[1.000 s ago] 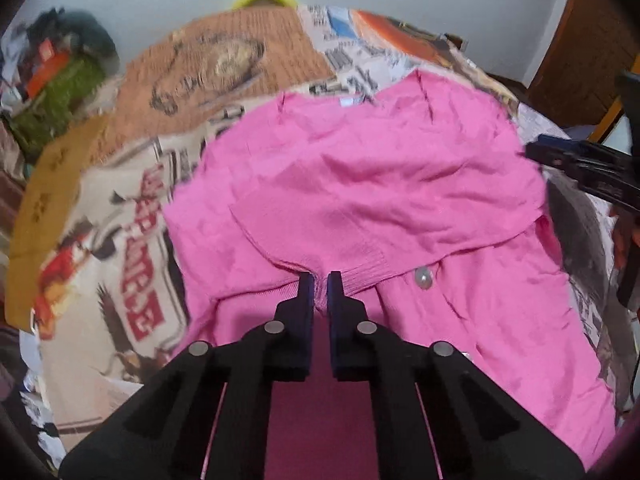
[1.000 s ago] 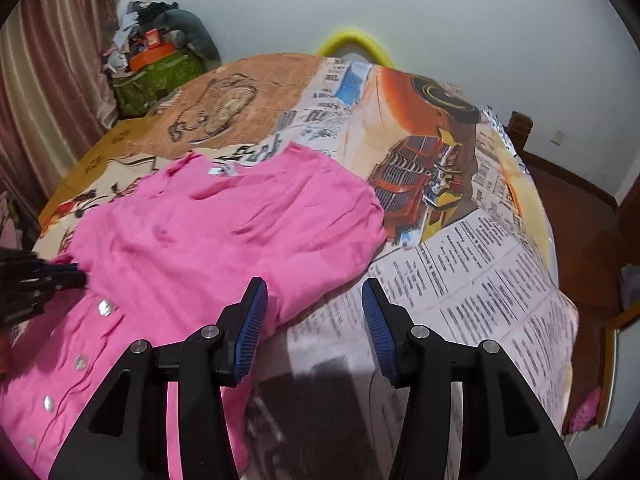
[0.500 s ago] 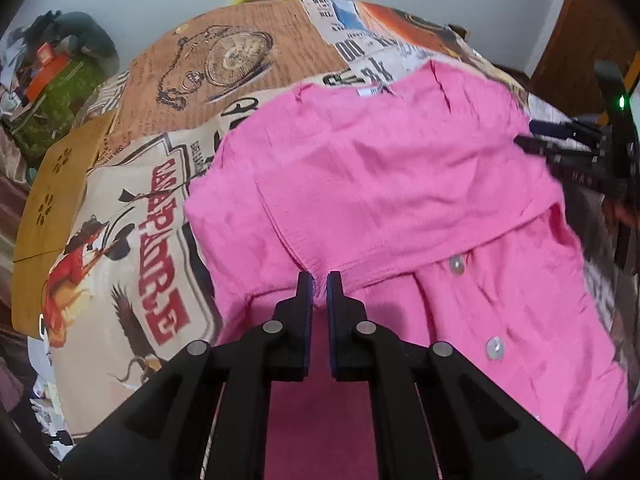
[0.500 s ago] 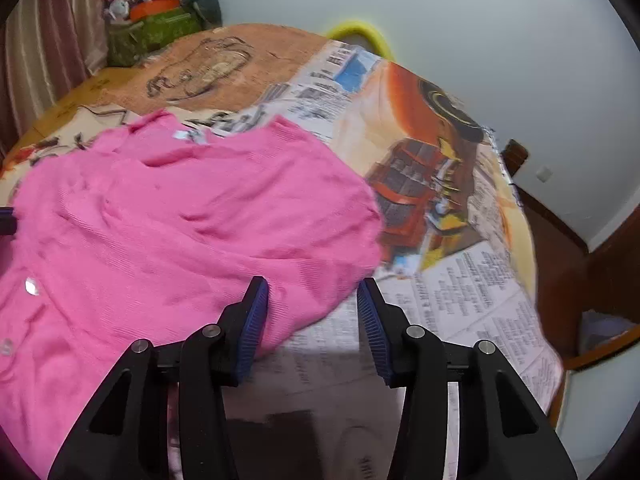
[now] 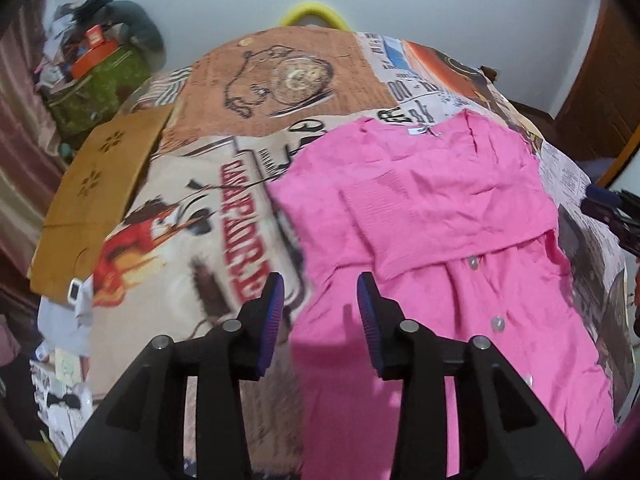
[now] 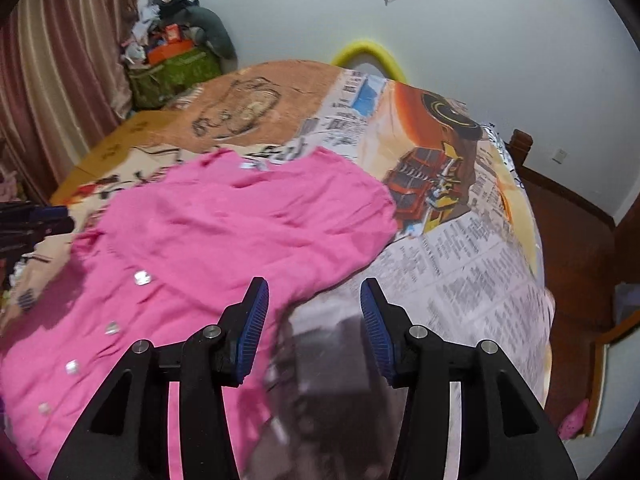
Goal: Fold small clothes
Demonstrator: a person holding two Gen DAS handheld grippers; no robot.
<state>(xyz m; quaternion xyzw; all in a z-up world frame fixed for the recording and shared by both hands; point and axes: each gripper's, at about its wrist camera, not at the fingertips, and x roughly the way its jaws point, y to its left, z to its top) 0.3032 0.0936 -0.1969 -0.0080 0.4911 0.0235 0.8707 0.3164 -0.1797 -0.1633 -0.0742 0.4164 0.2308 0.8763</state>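
Pink knitted button-front cardigan (image 5: pixel 440 240) lies flat on the bed, neckline with its white label at the far end, hem toward you; long axis runs away from you, tilted slightly. Its upper part has a sleeve folded across the chest, above the row of pale buttons (image 5: pixel 496 323).

Your left gripper (image 5: pixel 320 308) hovers over the cardigan's left edge. Its jaws have just been opening and now stand parted; nothing is pinched between them, cloth only lies below. Your right gripper (image 6: pixel 314 312) hovers at the cardigan's right edge, jaws apart, released, over bedcover and pink fabric.

Surface: bed under a printed newspaper-and-car patterned cover (image 6: pixel 460 240). A brown cardboard sheet (image 5: pixel 96 200) lies at its left side.

Room: white wall (image 6: pixel 480 20), yellow curved hoop (image 6: pixel 368 52) behind the bed, green bag piled with clutter (image 6: pixel 172 68), pink-brown curtain (image 6: pixel 52 80), wooden floor.
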